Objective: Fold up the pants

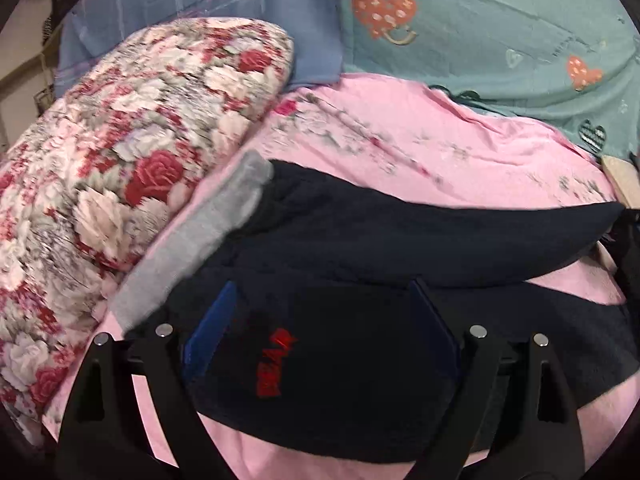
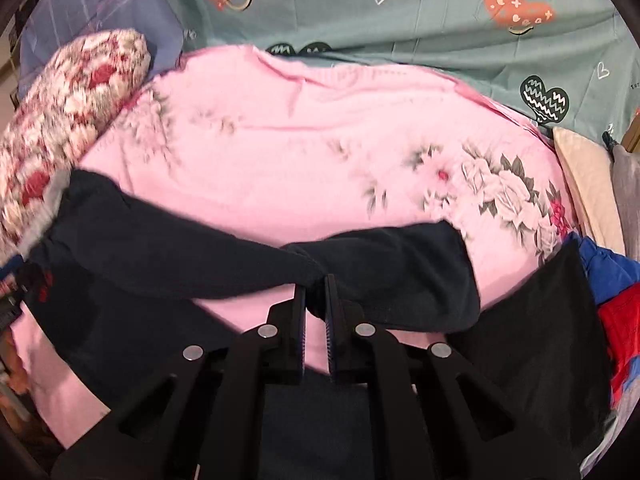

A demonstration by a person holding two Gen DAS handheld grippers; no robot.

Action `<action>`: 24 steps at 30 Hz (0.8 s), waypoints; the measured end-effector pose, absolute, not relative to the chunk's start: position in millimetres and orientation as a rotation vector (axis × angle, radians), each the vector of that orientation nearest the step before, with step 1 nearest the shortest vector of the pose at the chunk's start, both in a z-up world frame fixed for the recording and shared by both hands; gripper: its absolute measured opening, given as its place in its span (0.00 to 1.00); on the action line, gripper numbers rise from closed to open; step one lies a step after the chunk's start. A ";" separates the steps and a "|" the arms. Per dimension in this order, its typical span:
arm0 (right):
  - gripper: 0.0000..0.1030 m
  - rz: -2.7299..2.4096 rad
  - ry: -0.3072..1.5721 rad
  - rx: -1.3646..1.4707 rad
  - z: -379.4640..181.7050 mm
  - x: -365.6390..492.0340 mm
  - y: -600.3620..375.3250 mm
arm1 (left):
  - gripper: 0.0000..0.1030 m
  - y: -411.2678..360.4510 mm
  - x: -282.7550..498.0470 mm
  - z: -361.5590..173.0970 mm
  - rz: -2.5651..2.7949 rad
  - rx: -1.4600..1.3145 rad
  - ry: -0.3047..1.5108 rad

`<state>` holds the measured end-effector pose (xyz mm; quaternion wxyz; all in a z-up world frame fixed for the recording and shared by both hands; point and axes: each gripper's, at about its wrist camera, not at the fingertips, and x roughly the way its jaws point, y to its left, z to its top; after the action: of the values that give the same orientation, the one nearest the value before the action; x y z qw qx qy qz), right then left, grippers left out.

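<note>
On the pink bedsheet (image 1: 420, 120), seen from the left wrist, one pair of dark pants (image 1: 360, 232) lies under the wide-open left gripper (image 1: 320, 320); one rose-print quilt (image 1: 120, 140) bulks at the sheet's left edge.

From the right wrist, the right gripper (image 2: 316, 300) pinches a pants (image 2: 180, 256) fold; one clothes pile (image 2: 616, 292) crowds the right edge.

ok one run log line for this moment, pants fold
step: fold pants | left gripper: open over dark pants | right gripper: shut on pants fold | surface: pink floral sheet
</note>
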<state>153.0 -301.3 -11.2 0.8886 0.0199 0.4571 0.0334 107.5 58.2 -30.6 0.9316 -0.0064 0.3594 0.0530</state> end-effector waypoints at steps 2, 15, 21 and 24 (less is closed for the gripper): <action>0.12 0.028 0.948 0.072 -9.5 191.0 -306.1 | 0.86 66.9 111.3 -25.8 0.145 -0.030 0.727; 0.68 -0.211 0.935 -0.003 -35.8 274.2 -332.6 | 0.89 72.9 102.3 -28.6 0.120 -0.011 0.749; 0.70 -0.534 0.862 -0.014 -17.7 243.2 -410.9 | 0.89 61.7 107.0 -30.0 0.077 -0.026 0.767; 0.71 -0.292 0.920 0.130 -18.1 213.4 -425.3 | 0.89 57.8 102.4 -29.3 0.074 -0.006 0.756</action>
<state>213.4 -425.3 -18.1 0.8837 0.0622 0.4420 -0.1405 102.4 57.8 -29.3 0.9287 -0.0027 0.3690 0.0359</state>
